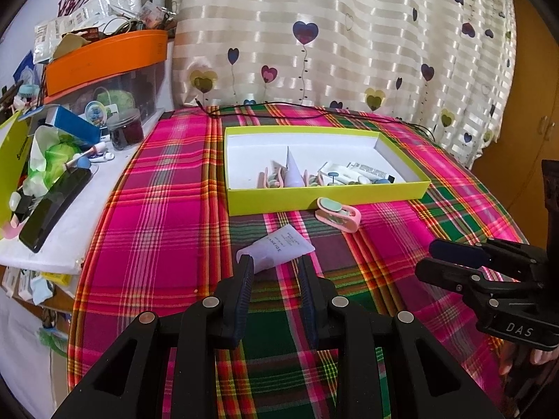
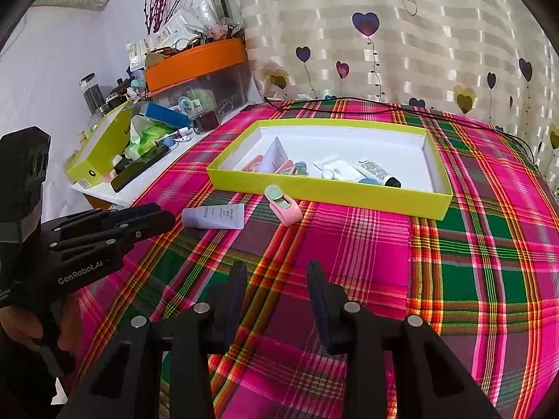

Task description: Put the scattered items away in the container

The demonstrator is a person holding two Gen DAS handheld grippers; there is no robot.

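Note:
A lime-green shallow box (image 1: pixel 328 198) (image 2: pixel 325 195) with a white inside lies on the plaid cloth and holds several tubes and pink clips. A lilac tube (image 1: pixel 277 248) (image 2: pixel 215 217) lies flat in front of the box. A pink paper punch (image 1: pixel 338 214) (image 2: pixel 283 206) rests against the box's front wall. My left gripper (image 1: pixel 276 262) (image 2: pixel 167 218) is open, its fingertips just short of the lilac tube's cap end. My right gripper (image 2: pixel 277 267) (image 1: pixel 428 256) is open over bare cloth, to the right of the left one, holding nothing.
The plaid-covered table (image 1: pixel 167 216) drops off on the left to a white side surface with a black phone (image 1: pixel 52 209), a dark jar (image 1: pixel 125 129) and an orange-lidded bin (image 1: pixel 104 59). A black cable (image 1: pixel 314 115) runs behind the box. A heart-print curtain (image 1: pixel 332 35) hangs behind.

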